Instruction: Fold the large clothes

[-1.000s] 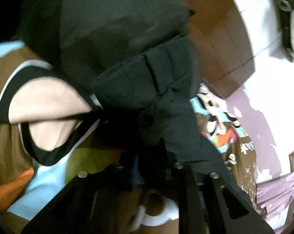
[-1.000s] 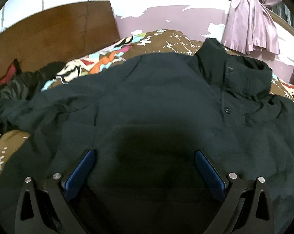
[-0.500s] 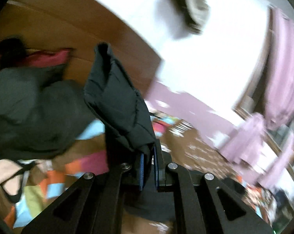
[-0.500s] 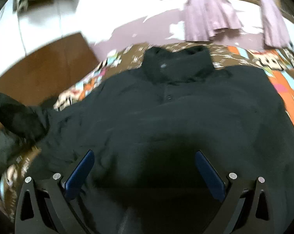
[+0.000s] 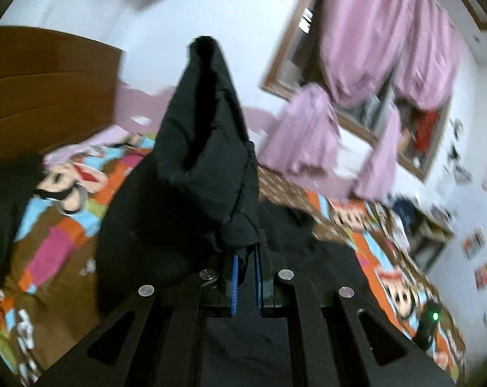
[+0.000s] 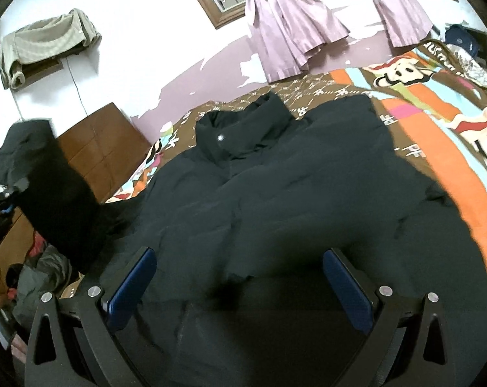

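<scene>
One sleeve [image 5: 207,148] of black jacket [image 6: 275,200] pinched tight in left gripper [image 5: 246,274], raised beside body lying flat on bed [image 6: 437,119]; right gripper [image 6: 240,287] gapes empty over hem; sleeve-fold step, next lay sleeve across chest

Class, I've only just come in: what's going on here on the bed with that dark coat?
A person with a gripper in each hand is folding a black jacket spread front-up on a bed with a colourful cartoon bedspread. The left gripper is shut on the jacket's sleeve and holds it lifted off the bed. The right gripper hangs open above the jacket's lower part, gripping nothing.
</scene>
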